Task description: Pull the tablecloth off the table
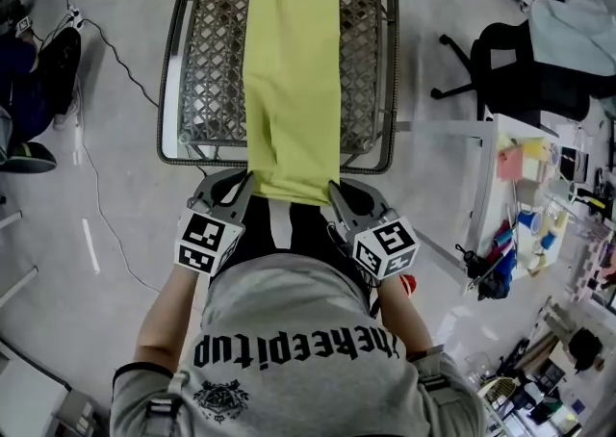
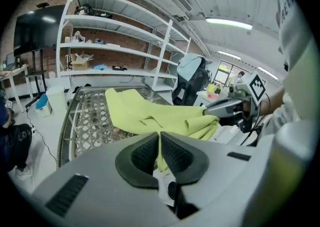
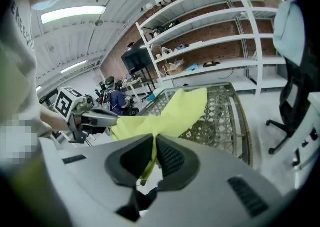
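A yellow-green tablecloth (image 1: 292, 79) lies as a long strip down the middle of a wicker lattice table (image 1: 217, 60) with a dark metal rim. Its near edge hangs off the table's front. My left gripper (image 1: 248, 182) is shut on the near left corner of the tablecloth (image 2: 150, 116), and my right gripper (image 1: 334, 191) is shut on the near right corner of the tablecloth (image 3: 175, 113). Cloth is pinched between the black pads in both gripper views and stretches taut back to the table. Each gripper shows in the other's view, the right gripper (image 2: 210, 109) and the left gripper (image 3: 112, 119).
A black office chair (image 1: 515, 64) stands right of the table, with a cluttered white desk (image 1: 539, 194) nearer. White shelving (image 2: 110, 46) lines a brick wall beyond the table. A seated person (image 1: 29, 89) and floor cables (image 1: 106, 50) are at the left.
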Motion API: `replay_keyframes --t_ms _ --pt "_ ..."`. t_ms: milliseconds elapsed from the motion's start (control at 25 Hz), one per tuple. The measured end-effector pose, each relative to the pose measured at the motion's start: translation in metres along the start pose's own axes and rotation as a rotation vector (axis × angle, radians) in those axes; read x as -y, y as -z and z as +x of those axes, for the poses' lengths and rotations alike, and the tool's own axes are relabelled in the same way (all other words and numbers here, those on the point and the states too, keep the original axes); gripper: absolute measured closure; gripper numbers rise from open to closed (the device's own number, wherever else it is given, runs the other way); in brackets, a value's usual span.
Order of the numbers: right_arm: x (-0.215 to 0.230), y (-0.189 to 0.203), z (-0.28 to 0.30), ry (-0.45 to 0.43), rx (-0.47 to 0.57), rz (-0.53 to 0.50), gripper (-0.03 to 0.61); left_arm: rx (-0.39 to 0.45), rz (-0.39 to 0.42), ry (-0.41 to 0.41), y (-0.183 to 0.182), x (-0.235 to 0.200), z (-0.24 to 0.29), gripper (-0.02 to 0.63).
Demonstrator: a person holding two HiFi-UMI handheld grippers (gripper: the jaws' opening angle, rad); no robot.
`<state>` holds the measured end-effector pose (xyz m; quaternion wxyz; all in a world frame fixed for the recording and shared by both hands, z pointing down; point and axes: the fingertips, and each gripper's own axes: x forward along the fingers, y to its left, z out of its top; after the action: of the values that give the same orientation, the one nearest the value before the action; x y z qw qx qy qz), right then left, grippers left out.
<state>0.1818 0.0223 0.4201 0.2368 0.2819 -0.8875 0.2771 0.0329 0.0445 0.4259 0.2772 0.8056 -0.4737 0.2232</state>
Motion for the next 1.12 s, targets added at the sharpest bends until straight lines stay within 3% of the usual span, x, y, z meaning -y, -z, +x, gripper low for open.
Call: replay_keyframes --t_ms 320,600,880,1120 --pt "0.017 -0.098 0.004 0.104 0.213 -0.055 0.546 0.158 0.072 -0.01 -0.084 -0.034 -0.005 0.588" --pt "0.027 -0.173 0.018 0.211 0.309 -0.132 0.546 0.219 0.078 0.006 -0.147 -0.069 -0.003 0.588" --pt "0.049 -0.217 0.043 0.217 0.304 -0.155 0.546 0.227 0.081 -0.015 -0.182 -0.099 0.014 0.588" --pt "0.09 -0.245 0.071 0.14 0.26 -0.129 0.545 0.214 0.057 -0.058 -0.212 -0.121 0.047 0.588"
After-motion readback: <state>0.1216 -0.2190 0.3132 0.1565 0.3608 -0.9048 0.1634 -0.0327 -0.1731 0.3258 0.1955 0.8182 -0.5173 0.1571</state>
